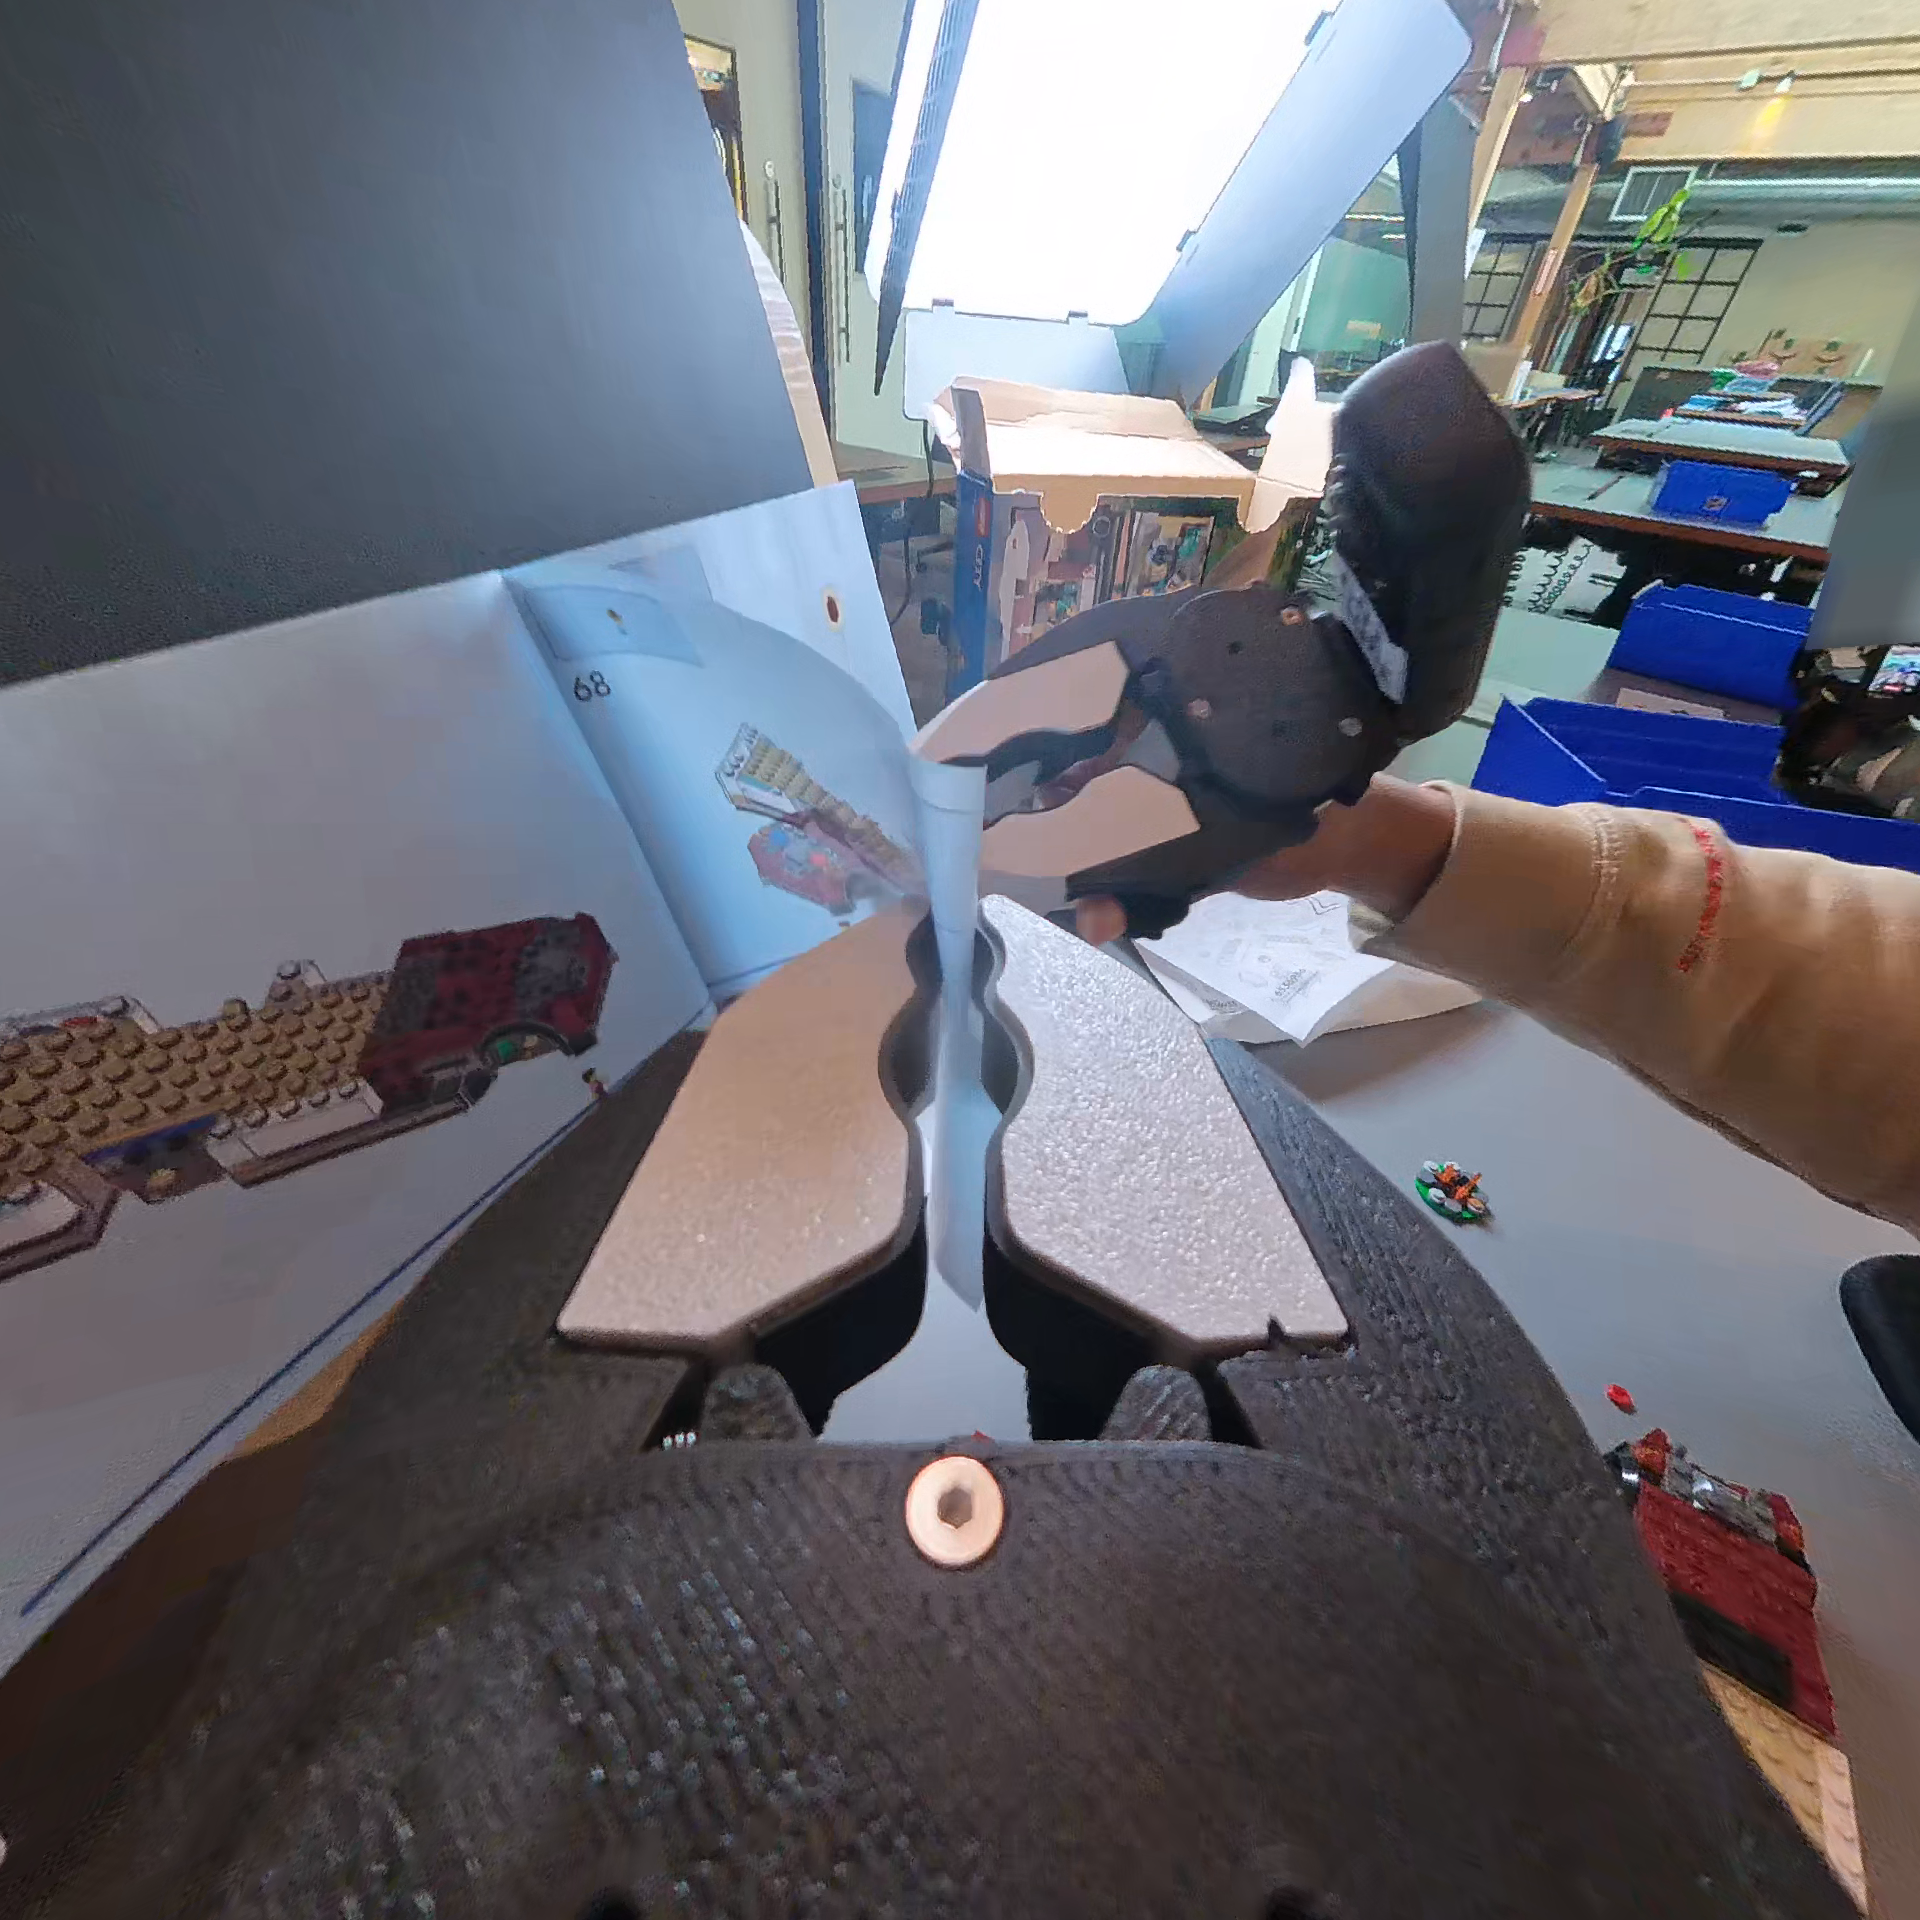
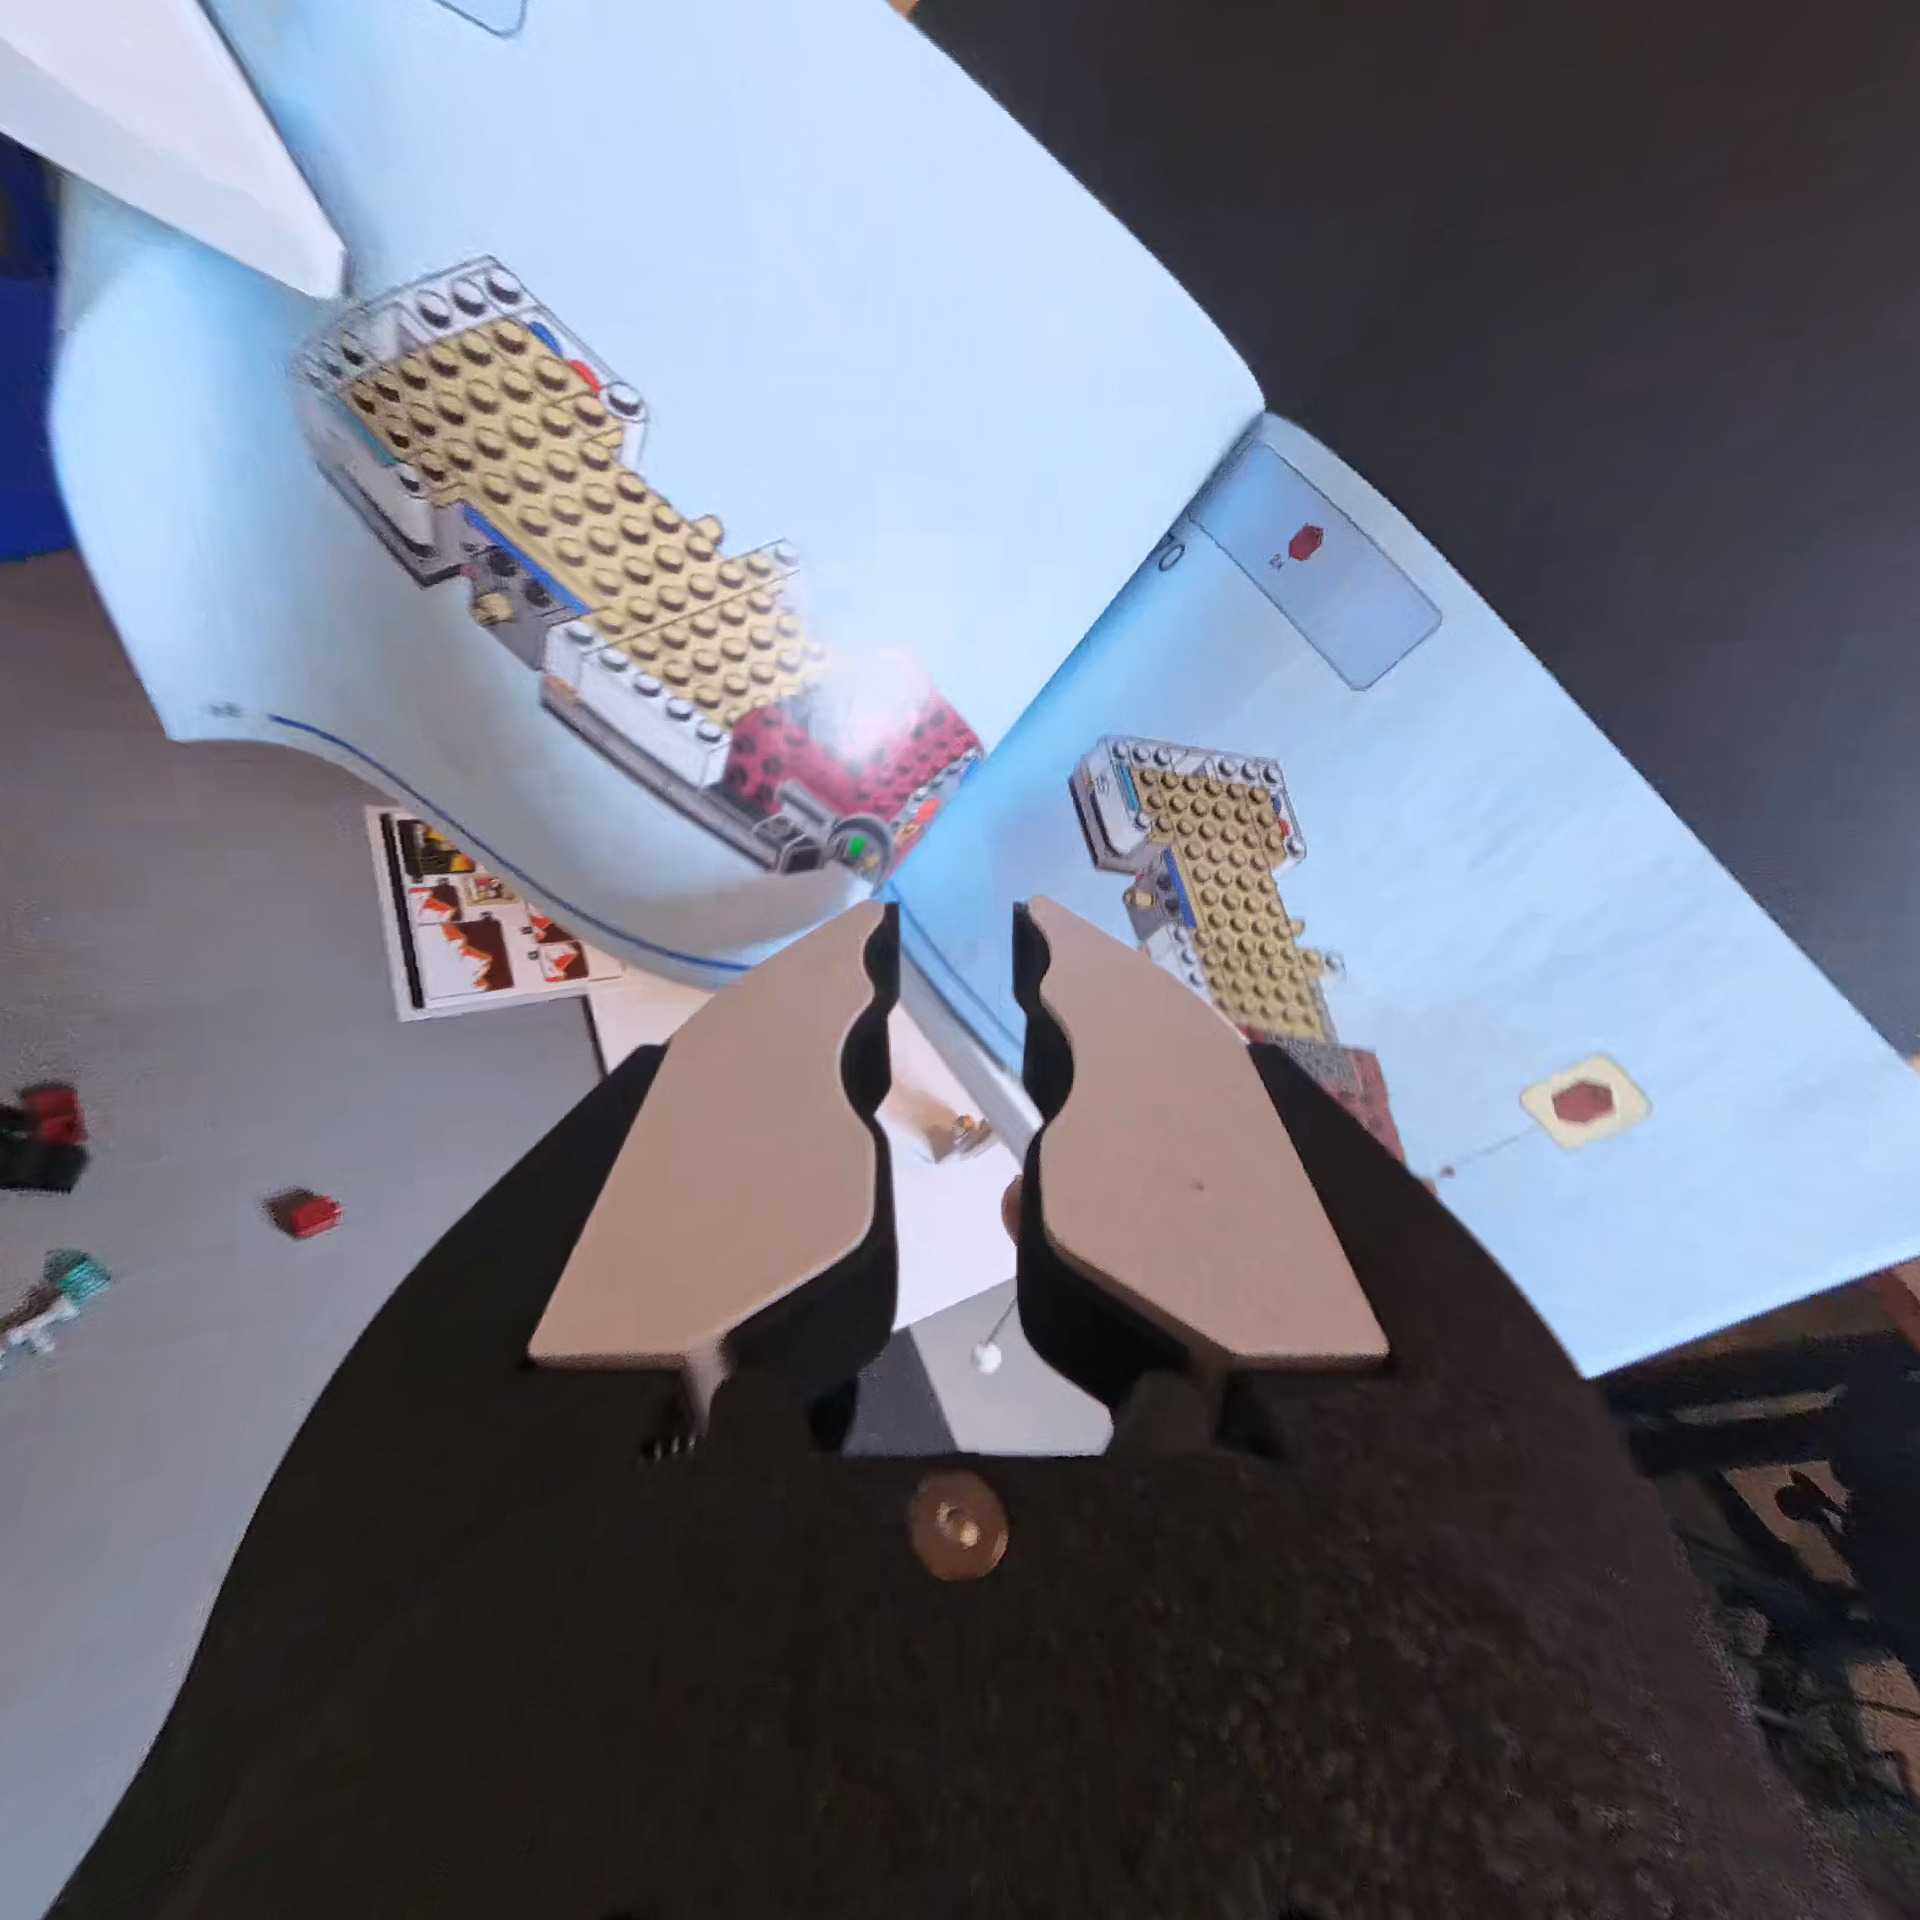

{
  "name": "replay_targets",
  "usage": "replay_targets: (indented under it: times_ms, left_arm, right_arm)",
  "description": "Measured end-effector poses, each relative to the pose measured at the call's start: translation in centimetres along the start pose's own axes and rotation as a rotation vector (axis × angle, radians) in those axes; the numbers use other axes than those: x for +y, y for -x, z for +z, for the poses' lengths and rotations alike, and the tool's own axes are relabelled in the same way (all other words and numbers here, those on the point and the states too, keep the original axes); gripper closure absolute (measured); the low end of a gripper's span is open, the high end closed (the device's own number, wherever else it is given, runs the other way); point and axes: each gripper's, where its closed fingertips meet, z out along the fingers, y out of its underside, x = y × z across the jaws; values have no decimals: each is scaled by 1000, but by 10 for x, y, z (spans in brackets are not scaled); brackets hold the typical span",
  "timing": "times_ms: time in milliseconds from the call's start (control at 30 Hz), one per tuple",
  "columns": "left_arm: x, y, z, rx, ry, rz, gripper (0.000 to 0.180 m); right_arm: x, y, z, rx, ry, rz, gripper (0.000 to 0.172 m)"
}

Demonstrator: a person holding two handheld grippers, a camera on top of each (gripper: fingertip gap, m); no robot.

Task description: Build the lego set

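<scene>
The open instruction booklet (image 1: 312,790) stands tilted at the left of the left wrist view. My left gripper (image 1: 961,920) is shut on one pale blue page (image 1: 956,1049), which runs upright between its pads. My right gripper (image 1: 977,795), held by a hand in a beige sleeve, is open at that page's top edge. In the right wrist view the right gripper (image 2: 956,920) is open, with a clear gap between its fingers. The booklet (image 2: 1455,883) fills the view ahead, and a curled page (image 2: 416,623) bends away at the left. A page edge runs through the gap without being pressed.
A Lego box (image 1: 1101,520) stands behind on the grey table (image 1: 1558,1143). Blue bins (image 1: 1662,727) are at the right. A folded leaflet (image 1: 1278,966), a small green round piece (image 1: 1452,1193) and a red brick build (image 1: 1725,1579) lie there. A sticker sheet (image 2: 468,914) and a red brick (image 2: 303,1212) lie at the left. There is about 11 cm between the tips of the two grippers. From the right gripper's tips to the red brick (image 2: 303,1212) is close to 20 cm.
</scene>
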Motion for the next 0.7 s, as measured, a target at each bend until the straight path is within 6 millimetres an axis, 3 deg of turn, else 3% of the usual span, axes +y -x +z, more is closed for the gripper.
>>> replay_targets:
  times_ms: [133,233,433,567,633,700]
  left_arm:
    - [-29,-9,-1,56,-36,3,167]
    - [-46,-16,-15,116,-80,33,153]
    - [-57,38,-83,-176,-249,5,152]
    - [-38,71,-120,-365,-273,-63,154]
    - [-15,82,-123,-431,-227,-138,154]
    - [14,79,-112,-420,-206,-301,152]
  right_arm:
    - [-19,8,29,-6,-10,-18,152]
    - [-27,13,41,27,-15,-28,154]
    - [-28,17,64,69,64,-90,158]
    - [-34,18,74,109,98,-118,166]
    - [-37,19,79,123,119,-134,167]
    - [-39,20,83,131,143,-145,168]
